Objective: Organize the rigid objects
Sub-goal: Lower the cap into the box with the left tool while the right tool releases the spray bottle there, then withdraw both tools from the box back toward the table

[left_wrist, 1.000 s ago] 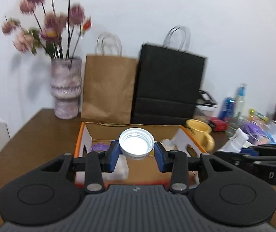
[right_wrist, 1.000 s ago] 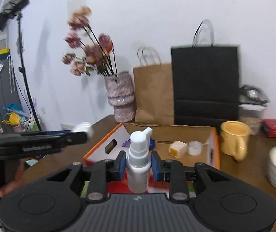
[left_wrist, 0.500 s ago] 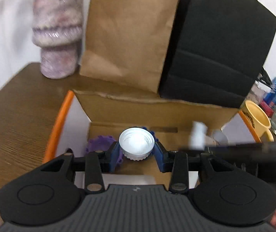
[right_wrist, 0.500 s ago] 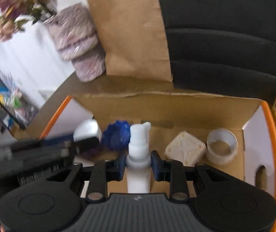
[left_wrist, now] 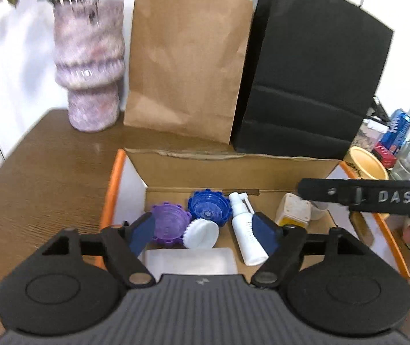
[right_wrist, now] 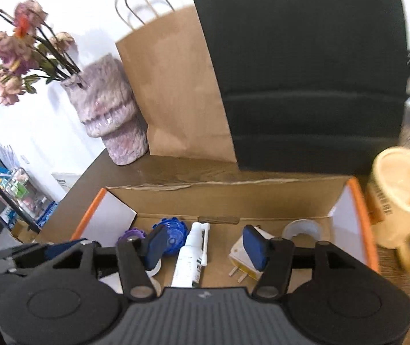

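Observation:
My left gripper (left_wrist: 205,230) is open and empty above the cardboard box (left_wrist: 228,164). Below it a white ribbed cap (left_wrist: 202,234) lies in the box beside a purple lid (left_wrist: 169,225) and a blue lid (left_wrist: 209,207). My right gripper (right_wrist: 203,247) is open and empty over the same box (right_wrist: 233,198). The white spray bottle (right_wrist: 190,261) lies flat on the box floor between its fingers; it also shows in the left wrist view (left_wrist: 245,230). A white and yellow plug adapter (right_wrist: 242,261) and a clear tape roll (right_wrist: 301,228) lie to the right.
A yellow mug (right_wrist: 403,201) stands right of the box. A brown paper bag (left_wrist: 187,66), a black bag (left_wrist: 311,77) and a purple vase with flowers (left_wrist: 90,66) stand behind it. Bottles and clutter (left_wrist: 403,132) sit at far right. A white flat piece (left_wrist: 190,260) lies in the box front.
Both grippers have opened. The white cap dropped from the left gripper into the box, and the spray bottle left the right gripper and now lies flat in the box.

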Demonstrator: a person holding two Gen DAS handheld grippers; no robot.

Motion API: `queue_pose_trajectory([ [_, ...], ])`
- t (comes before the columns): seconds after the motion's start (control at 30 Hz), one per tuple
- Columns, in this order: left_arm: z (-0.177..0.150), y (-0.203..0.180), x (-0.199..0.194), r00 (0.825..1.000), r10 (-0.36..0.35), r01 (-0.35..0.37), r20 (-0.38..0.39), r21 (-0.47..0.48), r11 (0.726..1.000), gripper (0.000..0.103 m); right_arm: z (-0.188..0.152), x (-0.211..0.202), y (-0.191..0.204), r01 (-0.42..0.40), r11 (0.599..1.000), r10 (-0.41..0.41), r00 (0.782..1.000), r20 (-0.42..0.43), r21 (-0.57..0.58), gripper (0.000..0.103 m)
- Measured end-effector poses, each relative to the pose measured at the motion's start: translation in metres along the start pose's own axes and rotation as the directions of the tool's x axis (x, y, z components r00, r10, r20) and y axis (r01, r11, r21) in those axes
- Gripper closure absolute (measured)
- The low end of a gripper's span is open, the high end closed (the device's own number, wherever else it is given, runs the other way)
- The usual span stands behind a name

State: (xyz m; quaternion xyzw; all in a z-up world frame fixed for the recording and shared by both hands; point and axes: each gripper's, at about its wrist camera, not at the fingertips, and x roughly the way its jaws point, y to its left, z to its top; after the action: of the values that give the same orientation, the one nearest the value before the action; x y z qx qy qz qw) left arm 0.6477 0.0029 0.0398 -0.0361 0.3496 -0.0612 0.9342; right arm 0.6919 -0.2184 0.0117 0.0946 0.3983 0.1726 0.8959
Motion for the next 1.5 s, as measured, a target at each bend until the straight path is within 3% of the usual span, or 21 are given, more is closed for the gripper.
queue_pose_trajectory([
  [0.13,-0.003,-0.001,-0.045,0.999,0.019,-0.02,0.04,0.025,0.999,0.014,-0.004,-0.047,0.001,0.063,0.997,-0.062,0.998,0.017,-0.036,0.028],
  [0.33,-0.023,0.003,-0.109,0.994,0.066,-0.069,0.083,0.035,0.997,0.008,-0.033,-0.11,-0.007,0.201,0.975,-0.197,0.979,0.051,-0.095,0.016],
  [0.63,-0.069,0.002,-0.183,0.979,0.062,-0.071,0.192,0.041,0.997,0.004,-0.088,-0.181,0.002,0.244,0.964,-0.224,0.959,0.171,-0.106,0.016],
  [0.87,-0.134,-0.018,-0.243,0.923,0.083,-0.141,0.377,0.129,0.981,0.002,-0.159,-0.231,0.028,0.26,0.954,-0.194,0.914,0.357,-0.147,0.015],
  [1.0,-0.177,-0.023,-0.277,0.897,0.086,-0.156,0.434,0.128,0.979,0.002,-0.21,-0.26,0.043,0.252,0.954,-0.162,0.89,0.426,-0.164,0.014],
  [1.2,-0.251,-0.026,-0.336,0.835,0.078,-0.154,0.545,0.095,0.984,0.0,-0.294,-0.305,0.067,0.239,0.957,-0.124,0.849,0.514,-0.165,0.01],
  [1.37,-0.307,-0.031,-0.374,0.813,0.084,-0.179,0.577,0.11,0.978,0.0,-0.361,-0.337,0.086,0.219,0.963,-0.104,0.838,0.535,-0.155,0.003],
  [1.5,-0.352,-0.029,-0.403,0.799,0.091,-0.182,0.595,0.095,0.979,0.0,-0.409,-0.363,0.106,0.27,0.946,-0.126,0.815,0.565,-0.178,0.001],
])
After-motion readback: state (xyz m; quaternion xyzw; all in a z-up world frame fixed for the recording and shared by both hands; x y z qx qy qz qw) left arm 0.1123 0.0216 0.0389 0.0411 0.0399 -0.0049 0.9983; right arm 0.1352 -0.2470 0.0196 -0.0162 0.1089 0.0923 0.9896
